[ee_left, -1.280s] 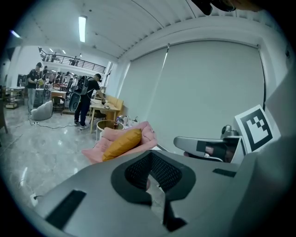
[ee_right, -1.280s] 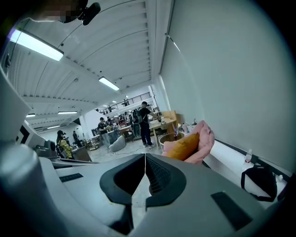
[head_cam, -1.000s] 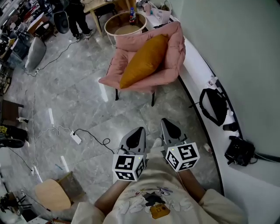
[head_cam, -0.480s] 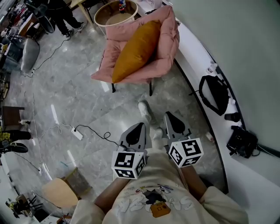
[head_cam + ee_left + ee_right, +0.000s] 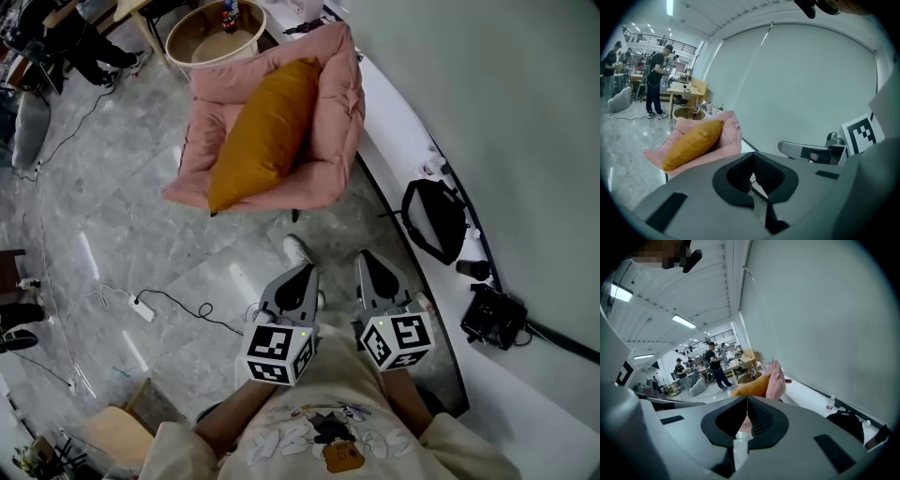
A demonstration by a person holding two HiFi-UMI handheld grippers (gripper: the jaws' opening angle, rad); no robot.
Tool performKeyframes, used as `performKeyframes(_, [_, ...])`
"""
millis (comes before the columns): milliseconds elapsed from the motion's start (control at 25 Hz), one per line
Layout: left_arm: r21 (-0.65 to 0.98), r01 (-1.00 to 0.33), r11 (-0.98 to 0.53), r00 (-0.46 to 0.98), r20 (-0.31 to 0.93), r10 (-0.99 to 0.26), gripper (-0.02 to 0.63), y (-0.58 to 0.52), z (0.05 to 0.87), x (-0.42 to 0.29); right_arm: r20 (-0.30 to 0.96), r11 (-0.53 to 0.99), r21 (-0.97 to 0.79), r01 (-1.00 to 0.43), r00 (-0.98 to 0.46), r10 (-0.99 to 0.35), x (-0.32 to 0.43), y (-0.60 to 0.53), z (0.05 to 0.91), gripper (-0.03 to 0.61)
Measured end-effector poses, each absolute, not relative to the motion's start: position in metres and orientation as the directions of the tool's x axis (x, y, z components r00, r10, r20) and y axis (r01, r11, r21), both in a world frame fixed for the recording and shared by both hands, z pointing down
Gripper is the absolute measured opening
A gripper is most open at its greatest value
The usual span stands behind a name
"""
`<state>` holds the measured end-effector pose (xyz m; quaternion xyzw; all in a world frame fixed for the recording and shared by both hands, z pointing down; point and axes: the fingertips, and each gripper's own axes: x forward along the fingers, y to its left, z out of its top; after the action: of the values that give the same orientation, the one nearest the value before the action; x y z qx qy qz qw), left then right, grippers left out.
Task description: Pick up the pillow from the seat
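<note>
A mustard-yellow pillow (image 5: 261,136) leans lengthwise in a pink padded chair (image 5: 328,159) ahead of me on the grey marble floor. Both grippers are held side by side in front of my body, well short of the chair and pointing toward it. My left gripper (image 5: 302,274) is shut with nothing in its jaws. My right gripper (image 5: 367,259) is shut and empty too. The left gripper view shows the pillow (image 5: 693,142) on the chair (image 5: 730,133) beyond the closed jaws. In the right gripper view the pillow (image 5: 751,388) and chair (image 5: 776,379) sit straight ahead.
A curved white ledge (image 5: 412,159) runs along the wall at the right and carries a black bag (image 5: 431,220) and a black device (image 5: 492,314). A round wooden tub (image 5: 211,36) stands behind the chair. A power strip with cables (image 5: 141,306) lies on the floor at the left. People stand at the far desks (image 5: 658,77).
Both grippers have moved forward together toward the chair, still shut. In the head view the chair and pillow have grown larger and shifted left and downward.
</note>
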<state>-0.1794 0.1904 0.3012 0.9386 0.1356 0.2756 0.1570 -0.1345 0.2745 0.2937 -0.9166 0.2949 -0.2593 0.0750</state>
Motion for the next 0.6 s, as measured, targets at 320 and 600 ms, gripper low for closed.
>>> performKeyframes(320, [0.395, 0.134, -0.909, 0.816, 0.476, 0.327, 0.005, 0.165, 0.305, -0.081, 0.440, -0.819, -0.257, -0.514, 0.692, -0.572, -0.031, 0.259, 0.283, 0.021])
performKeyframes(600, [0.406, 0.084, -0.910, 0.832, 0.475, 0.289, 0.005, 0.121, 0.304, -0.014, 0.473, -0.809, -0.258, -0.528, 0.662, -0.582, 0.045, 0.220, 0.294, 0.021])
